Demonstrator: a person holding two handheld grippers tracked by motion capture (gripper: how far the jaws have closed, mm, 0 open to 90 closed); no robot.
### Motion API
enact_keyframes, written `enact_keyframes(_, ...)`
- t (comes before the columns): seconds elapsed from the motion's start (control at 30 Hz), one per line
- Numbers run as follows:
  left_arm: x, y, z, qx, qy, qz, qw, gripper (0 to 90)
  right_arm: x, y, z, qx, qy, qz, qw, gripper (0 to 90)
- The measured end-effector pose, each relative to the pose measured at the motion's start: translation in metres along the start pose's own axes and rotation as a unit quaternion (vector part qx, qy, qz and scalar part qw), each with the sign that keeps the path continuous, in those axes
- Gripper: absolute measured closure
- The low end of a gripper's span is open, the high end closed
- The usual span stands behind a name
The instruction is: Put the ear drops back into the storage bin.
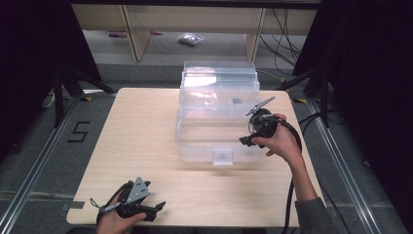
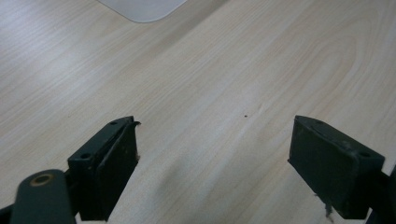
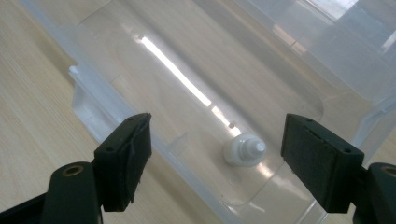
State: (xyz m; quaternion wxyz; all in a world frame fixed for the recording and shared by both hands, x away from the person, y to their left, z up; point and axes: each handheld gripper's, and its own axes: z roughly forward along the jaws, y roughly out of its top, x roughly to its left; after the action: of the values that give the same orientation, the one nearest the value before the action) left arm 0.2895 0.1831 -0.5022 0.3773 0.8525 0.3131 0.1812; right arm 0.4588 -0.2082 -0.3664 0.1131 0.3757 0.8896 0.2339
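progress looks well advanced at this counter (image 1: 141,146): at far left, our left claw (image 1: 155,208) rests near the front edge, well apart from the work, its jaws spread wide with nothing between them. moving right, the clear plastic bin (image 1: 216,124) stands in the middle of the counter with its lid tipped up at the back. inside it, a small white cap-like piece (image 3: 244,150) lies on the bin's floor near a corner. at right, our right claw (image 1: 245,141) hangs at the bin's right front rim, jaws parted wide and holding nothing, the white piece below and between them but untouched. we judge the piece has been set down in the bin and let go; what seems left is to draw the right claw clear and, perhaps, to bring the lid down, though we cannot be sure that is wanted.

from above we get the layout: both hands, the whole bin, the raised lid, and a small dark thing (image 1: 236,101) farther back that we cannot identify. the left gripper view (image 2: 212,168) gives bare wood grain and a pale corner of the bin (image 2: 142,8) at the top. the right gripper view (image 3: 215,158) alone makes the white piece plain, along with a bright streak of reflected light across the bin's floor.
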Motion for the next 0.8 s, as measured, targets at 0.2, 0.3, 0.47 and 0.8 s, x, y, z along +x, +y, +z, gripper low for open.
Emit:
enact_keyframes(0.2,0.002,0.000,-0.002,0.012,0.003,0.011,0.9999,15.0,0.002,-0.007,-0.001,-0.010,0.004,-0.003,0.9999,25.4)
enact_keyframes(0.3,0.000,0.000,0.000,-0.001,0.000,-0.002,1.0000,15.0,0.005,-0.011,-0.004,-0.024,0.003,0.000,0.9997,25.4)
enact_keyframes(0.47,0.001,0.000,-0.001,0.002,0.001,0.003,1.0000,15.0,0.008,-0.015,-0.006,-0.043,0.011,-0.001,0.9990,25.2)
enact_keyframes(0.8,0.001,0.001,-0.003,0.014,0.003,0.009,0.9999,15.0,0.017,-0.014,-0.006,-0.041,0.010,-0.005,0.9991,24.8)
